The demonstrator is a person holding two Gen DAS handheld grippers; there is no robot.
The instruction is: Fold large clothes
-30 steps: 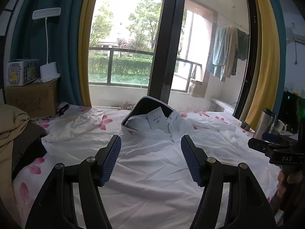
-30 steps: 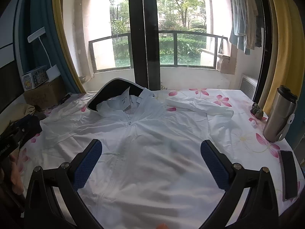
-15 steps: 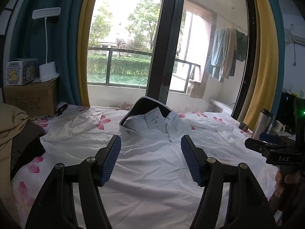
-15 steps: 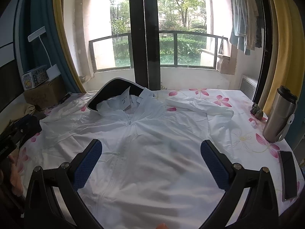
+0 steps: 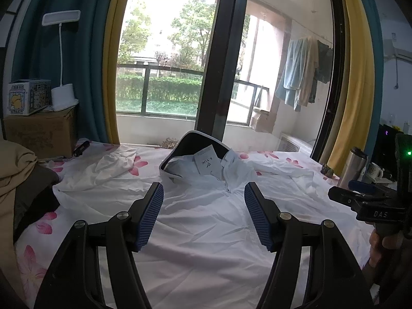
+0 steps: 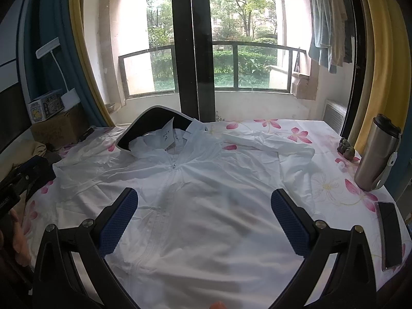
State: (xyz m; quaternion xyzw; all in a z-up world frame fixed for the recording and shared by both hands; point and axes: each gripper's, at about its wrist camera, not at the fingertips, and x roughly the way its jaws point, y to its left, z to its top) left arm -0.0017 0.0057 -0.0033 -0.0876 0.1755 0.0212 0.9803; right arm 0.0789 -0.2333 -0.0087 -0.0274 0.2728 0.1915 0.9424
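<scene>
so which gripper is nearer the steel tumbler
Right. The right gripper hangs over the white jacket with the steel tumbler just off to its right; the left gripper is further left, beyond the right one.

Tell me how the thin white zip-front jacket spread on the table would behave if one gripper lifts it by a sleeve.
The thin white zip-front jacket would probably hang limp, since its fabric already lies in creases. It looks light, so the body may drag along. The stiff dark-lined hood brim might keep its shape.

One white jacket (image 6: 206, 206), one steel tumbler (image 6: 376, 154), one phone (image 6: 390, 234), two boxes (image 5: 38, 118)
</scene>
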